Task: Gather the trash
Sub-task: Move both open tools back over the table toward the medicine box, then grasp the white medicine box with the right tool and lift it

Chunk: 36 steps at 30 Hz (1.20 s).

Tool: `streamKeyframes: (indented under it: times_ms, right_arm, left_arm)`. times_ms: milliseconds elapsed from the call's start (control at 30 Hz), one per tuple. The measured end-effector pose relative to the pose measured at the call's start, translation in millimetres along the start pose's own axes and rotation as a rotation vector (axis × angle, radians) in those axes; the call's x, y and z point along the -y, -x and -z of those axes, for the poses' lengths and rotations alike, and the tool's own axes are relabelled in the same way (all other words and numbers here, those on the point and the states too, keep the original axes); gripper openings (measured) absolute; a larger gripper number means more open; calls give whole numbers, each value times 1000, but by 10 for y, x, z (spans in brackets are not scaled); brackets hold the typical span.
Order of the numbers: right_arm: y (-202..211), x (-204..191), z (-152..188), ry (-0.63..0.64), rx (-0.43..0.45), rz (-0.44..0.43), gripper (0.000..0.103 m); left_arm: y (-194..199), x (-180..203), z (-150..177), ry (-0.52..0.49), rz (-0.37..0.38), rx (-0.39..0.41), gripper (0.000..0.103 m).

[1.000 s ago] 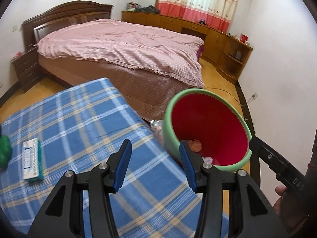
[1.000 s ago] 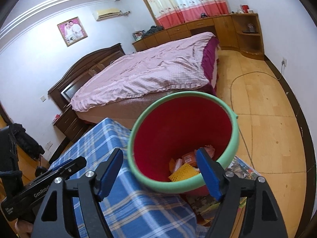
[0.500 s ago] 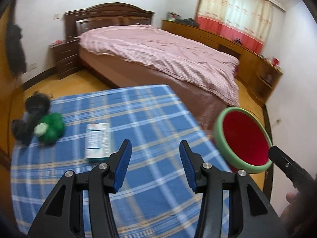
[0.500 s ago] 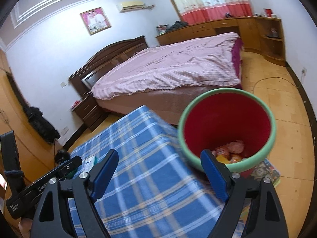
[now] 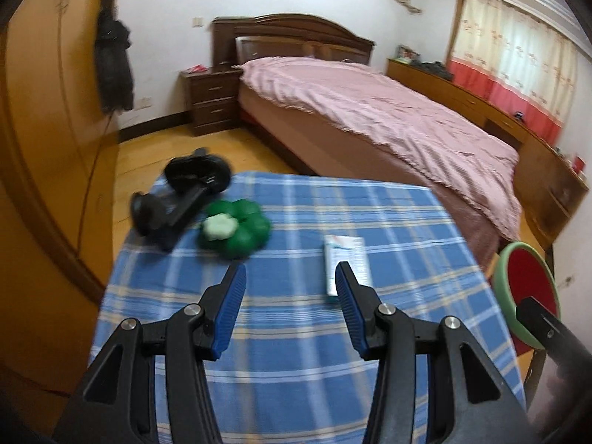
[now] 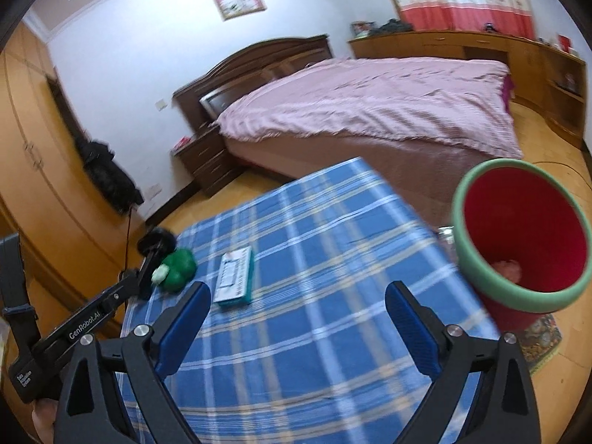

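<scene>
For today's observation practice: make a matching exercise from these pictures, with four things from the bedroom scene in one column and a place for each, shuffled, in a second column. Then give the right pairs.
Things
1. flat box
2. green toy
3. red bin
4. dark coat

Places
A. hanging by the wooden wardrobe
B. on the floor past the table's edge, near the foot of the bed
C. on the checked cloth, about mid-table
D. on the checked cloth, next to a black stand at the table's far corner

Pairs: 1-C, 2-D, 3-B, 4-A
</scene>
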State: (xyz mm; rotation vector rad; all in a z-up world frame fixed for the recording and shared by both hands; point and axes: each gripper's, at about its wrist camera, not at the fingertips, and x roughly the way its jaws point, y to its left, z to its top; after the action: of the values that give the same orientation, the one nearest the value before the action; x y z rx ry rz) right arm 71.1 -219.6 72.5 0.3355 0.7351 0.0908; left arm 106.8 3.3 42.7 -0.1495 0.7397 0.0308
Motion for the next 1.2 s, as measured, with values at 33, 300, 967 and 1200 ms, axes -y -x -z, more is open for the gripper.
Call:
streamKeyframes:
  times_ms: [33, 300, 967, 1200]
  right_arm:
    - [-67, -70, 10, 12, -10, -7, 97]
    - [-632, -509, 162, 98, -81, -24, 98]
    - [-1738, -820, 316, 184, -215, 74, 97]
    - [-1819, -824, 326, 200, -202, 99, 97]
  left_arm:
    - [-30, -109, 13, 13, -11, -7, 50]
    - [-299, -557, 119, 72, -63, -47, 50]
    - [-825, -977, 254, 165, -54, -128, 50]
    - [-897, -982, 265, 166, -45, -145, 50]
